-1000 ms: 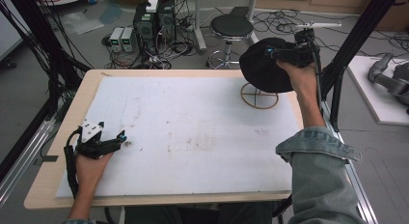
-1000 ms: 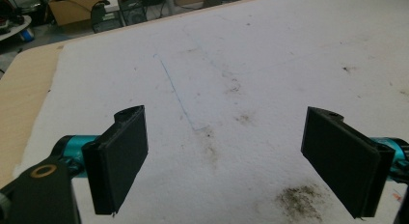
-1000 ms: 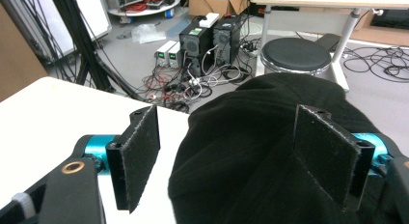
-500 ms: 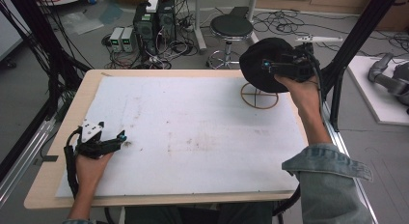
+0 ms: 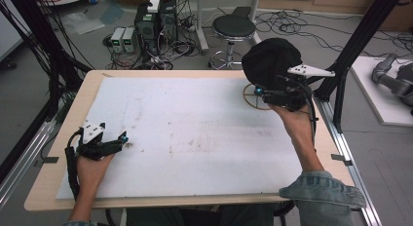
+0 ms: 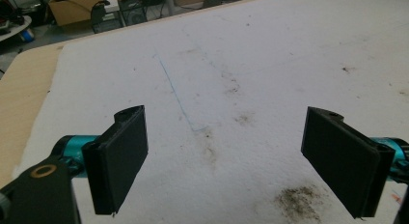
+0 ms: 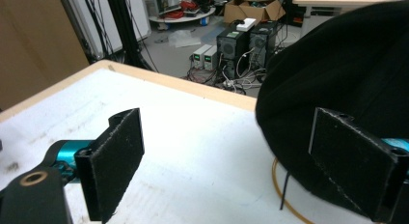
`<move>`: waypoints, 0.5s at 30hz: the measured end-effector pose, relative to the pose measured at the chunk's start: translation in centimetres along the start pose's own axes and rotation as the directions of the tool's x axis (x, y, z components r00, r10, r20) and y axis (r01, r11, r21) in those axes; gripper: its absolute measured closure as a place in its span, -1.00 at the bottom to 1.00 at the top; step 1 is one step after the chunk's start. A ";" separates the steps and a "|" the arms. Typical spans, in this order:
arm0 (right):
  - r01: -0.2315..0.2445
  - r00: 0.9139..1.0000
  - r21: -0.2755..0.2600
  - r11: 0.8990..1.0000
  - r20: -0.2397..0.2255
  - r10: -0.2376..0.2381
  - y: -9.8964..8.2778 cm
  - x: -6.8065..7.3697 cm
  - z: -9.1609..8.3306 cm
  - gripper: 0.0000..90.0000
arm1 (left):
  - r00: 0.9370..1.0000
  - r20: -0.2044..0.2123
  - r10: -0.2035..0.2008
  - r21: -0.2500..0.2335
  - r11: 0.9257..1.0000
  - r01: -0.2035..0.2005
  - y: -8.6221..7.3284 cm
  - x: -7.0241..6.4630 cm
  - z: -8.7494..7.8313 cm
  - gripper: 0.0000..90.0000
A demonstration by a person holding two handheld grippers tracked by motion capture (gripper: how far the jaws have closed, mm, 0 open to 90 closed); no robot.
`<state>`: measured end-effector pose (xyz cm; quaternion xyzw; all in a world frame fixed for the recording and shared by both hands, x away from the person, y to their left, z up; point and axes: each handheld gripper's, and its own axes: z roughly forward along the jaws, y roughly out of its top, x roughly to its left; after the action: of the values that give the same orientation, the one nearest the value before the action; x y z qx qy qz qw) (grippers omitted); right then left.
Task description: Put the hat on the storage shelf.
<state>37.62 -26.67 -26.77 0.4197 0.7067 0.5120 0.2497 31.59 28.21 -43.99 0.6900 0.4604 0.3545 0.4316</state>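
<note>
Near the person, at the front left of the white foam-covered table, the left gripper rests low on the table top with its two black jaws spread wide and nothing between them; in the left gripper view there is just stained white foam in the gap. Farther off, at the back right corner, the right gripper sits right beside a soft black knitted hat. Its jaws have just been opening, and in the right gripper view they stand wide apart with no cloth between them; the hat bulges just past the right-hand jaw. The hat sits on a thin stand with a round yellowish wire ring base at the table's back edge. It looks light, floppy and not slippery, so it should not break, but I think it will sag and change shape when pulled. A good place to grab is the bottom rim, pinching a fold of cloth. The thin stand may tip if the hat is tugged sideways.
</note>
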 end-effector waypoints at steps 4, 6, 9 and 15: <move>0.002 1.000 -0.001 1.000 -0.015 -0.002 -1.4 0.8 0.2 -0.75 | 1.000 -0.002 0.000 -0.001 1.000 0.000 0.0 0.0 0.0 -0.62; -0.003 0.999 -0.004 1.000 -0.032 0.003 -2.3 1.1 0.3 -0.75 | 1.000 -0.003 -0.001 0.000 1.000 0.001 0.0 0.0 -0.1 -0.62; -0.002 0.999 -0.004 1.000 -0.043 0.002 -3.5 1.7 0.4 -0.75 | 1.000 -0.003 -0.002 -0.001 1.000 0.002 0.0 0.0 -0.1 -0.62; 0.003 0.998 -0.002 1.000 -0.058 -0.003 -5.5 2.8 0.4 -0.75 | 1.000 -0.001 -0.003 -0.005 1.000 0.003 0.0 0.0 0.0 -0.62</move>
<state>34.60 -24.82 -31.86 0.4033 0.7139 0.5242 0.2302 31.56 28.17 -43.97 0.6881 0.4605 0.3556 0.4336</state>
